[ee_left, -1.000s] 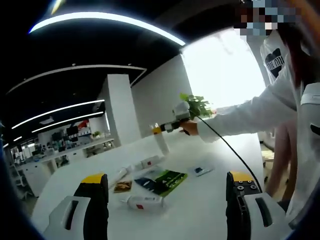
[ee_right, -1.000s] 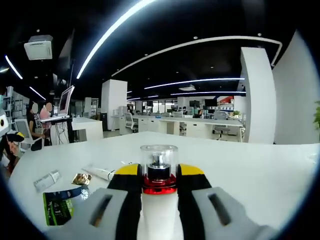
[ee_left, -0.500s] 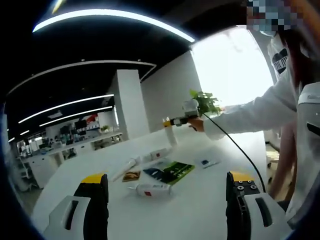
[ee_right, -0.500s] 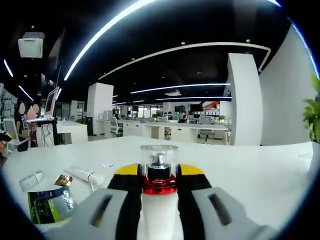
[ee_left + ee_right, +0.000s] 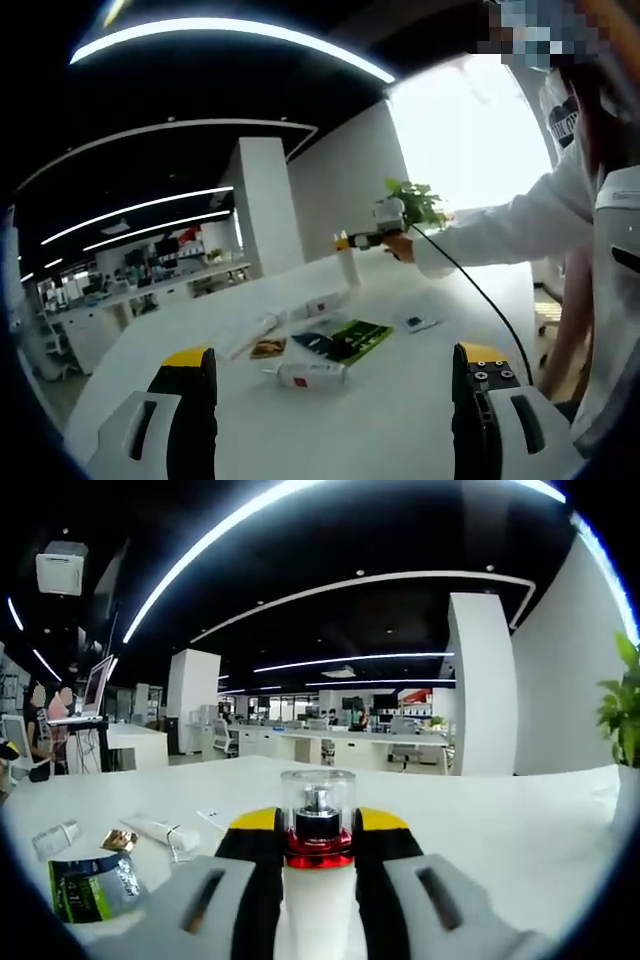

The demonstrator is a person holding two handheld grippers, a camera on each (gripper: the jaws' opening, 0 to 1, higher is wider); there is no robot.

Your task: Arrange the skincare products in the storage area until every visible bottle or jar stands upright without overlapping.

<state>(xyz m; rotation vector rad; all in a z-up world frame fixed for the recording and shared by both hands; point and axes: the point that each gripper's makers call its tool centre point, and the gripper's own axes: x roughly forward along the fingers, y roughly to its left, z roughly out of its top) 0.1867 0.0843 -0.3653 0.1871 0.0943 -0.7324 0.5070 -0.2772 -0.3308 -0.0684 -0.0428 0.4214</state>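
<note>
Right gripper view: a white pump bottle [image 5: 318, 880] with a clear cap and a red collar is seen pinched between the yellow-tipped jaws of the right gripper [image 5: 318, 832], held upright above the white worktop [image 5: 500, 830].
Left gripper view: the same bottle [image 5: 350, 266] is seen far across the worktop [image 5: 400, 400], carried by the right gripper [image 5: 347, 243] in the person's outstretched hand [image 5: 400, 243], near a potted plant [image 5: 415, 197].
Left gripper [image 5: 335, 365]: its jaws are spread wide and nothing is held between them; it is kept low, well apart from the products.
Products lying flat: a white tube with a red label [image 5: 305, 374], a longer white tube [image 5: 254, 333], a small gold sachet [image 5: 267, 348], a green-and-black packet [image 5: 340, 340] and a small blue-marked sachet [image 5: 420, 323] are seen on the worktop.
Step in hand: judged to be the setting down of the pump bottle at the far end.
How it is best done: the bottle should be kept vertical, lowered until its base is fully seated, and released only then, with the jaws drawn straight back so it is not tipped.
Risk: a tall, narrow bottle is easily toppled by a slanted release.
</note>
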